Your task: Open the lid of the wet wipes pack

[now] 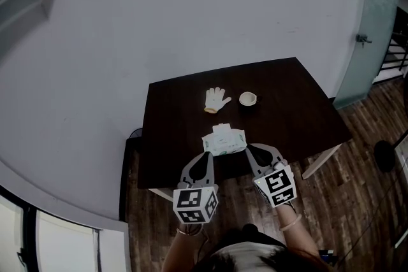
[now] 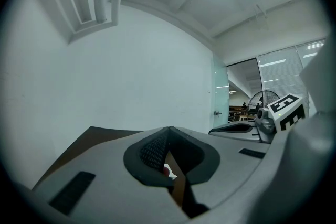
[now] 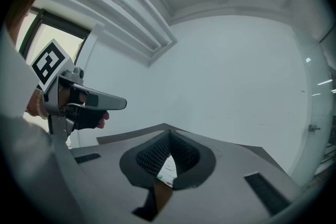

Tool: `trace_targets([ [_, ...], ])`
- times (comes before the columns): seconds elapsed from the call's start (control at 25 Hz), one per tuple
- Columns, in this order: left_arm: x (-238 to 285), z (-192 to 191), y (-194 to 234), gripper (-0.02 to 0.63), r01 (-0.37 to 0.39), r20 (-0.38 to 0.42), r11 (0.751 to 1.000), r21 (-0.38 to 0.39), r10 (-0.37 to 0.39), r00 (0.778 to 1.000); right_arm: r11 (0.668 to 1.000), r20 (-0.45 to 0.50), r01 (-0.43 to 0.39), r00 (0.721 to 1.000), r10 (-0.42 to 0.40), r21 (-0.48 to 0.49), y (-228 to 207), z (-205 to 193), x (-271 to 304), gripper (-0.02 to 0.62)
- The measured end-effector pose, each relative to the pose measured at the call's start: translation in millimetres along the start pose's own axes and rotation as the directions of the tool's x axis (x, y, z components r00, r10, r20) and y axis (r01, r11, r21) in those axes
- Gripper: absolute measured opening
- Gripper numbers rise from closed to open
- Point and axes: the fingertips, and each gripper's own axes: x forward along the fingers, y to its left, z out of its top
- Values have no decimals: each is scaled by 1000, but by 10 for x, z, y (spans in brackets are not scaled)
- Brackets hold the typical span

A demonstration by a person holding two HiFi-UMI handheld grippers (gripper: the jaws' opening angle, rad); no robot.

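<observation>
Because the wet wipes pack (image 1: 224,141) looks like a soft film pouch with a lighter flap panel on its top face, it will probably handle as something light, squashy and a little slick, likely to slide on the dark table (image 1: 299,105) or buckle if pushed from one side. It lies flat near the table's front edge, just ahead of both grippers and between their lines of reach, well apart from the white glove (image 1: 216,99) and the small cup (image 1: 247,99) farther back. The left gripper (image 1: 209,155) has its jaws together with nothing clamped, its tip just short of the pack's near left corner; the right gripper (image 1: 249,148) is likewise closed and empty beside the near right corner. Neither touches the pack as far as the head view shows. The lid is too small to tell whether it is fully down. A sensible hold would be one gripper pressing on the pouch body away from the flap to anchor it, and the other taking the flap's free lip, since gripping the film itself would only crumple it.
</observation>
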Motion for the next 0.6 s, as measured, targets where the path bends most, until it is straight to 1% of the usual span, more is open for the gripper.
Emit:
trace_targets([
  [0.28, 58, 86, -181, 14, -8, 14, 1000, 3, 8, 1000, 1000, 31, -21, 999, 22, -16, -114, 116, -127, 6],
  [0.6, 150, 58, -304, 14, -8, 7, 1000, -1, 8, 1000, 999, 40, -37, 999, 37, 9, -217, 124, -193, 6],
])
